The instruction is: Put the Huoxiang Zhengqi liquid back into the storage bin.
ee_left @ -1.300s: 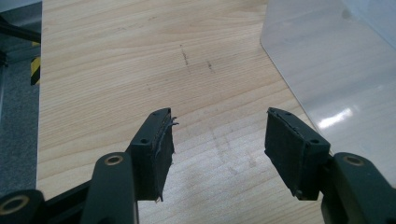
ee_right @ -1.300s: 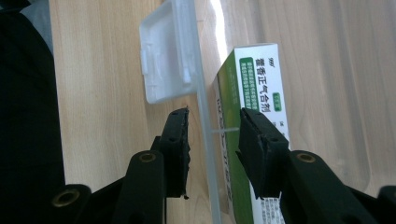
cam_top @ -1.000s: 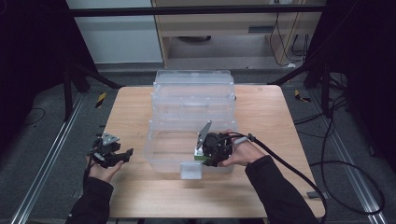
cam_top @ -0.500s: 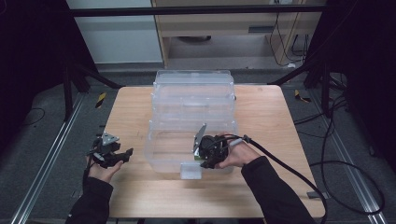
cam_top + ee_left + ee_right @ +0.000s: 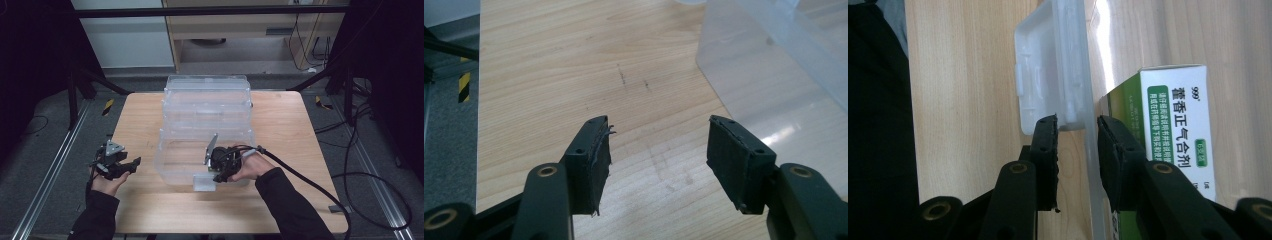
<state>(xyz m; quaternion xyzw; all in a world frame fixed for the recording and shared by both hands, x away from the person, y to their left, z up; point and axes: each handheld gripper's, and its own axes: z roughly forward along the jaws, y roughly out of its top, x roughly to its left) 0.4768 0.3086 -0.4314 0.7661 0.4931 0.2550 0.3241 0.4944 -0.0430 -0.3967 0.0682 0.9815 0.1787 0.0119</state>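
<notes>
At the near edge of the table [image 5: 150,200], the left hand-held gripper [image 5: 658,150] hangs over bare wood, its jaws wide apart and empty. The right hand-held gripper [image 5: 1077,131] straddles the front wall and latch [image 5: 1048,75] of the clear plastic box [image 5: 207,130]; its jaws have been closing, whether the pads press it I cannot tell. Inside lies a green-and-white carton [image 5: 1178,125]. The box's stacked tiers reach farther back
</notes>
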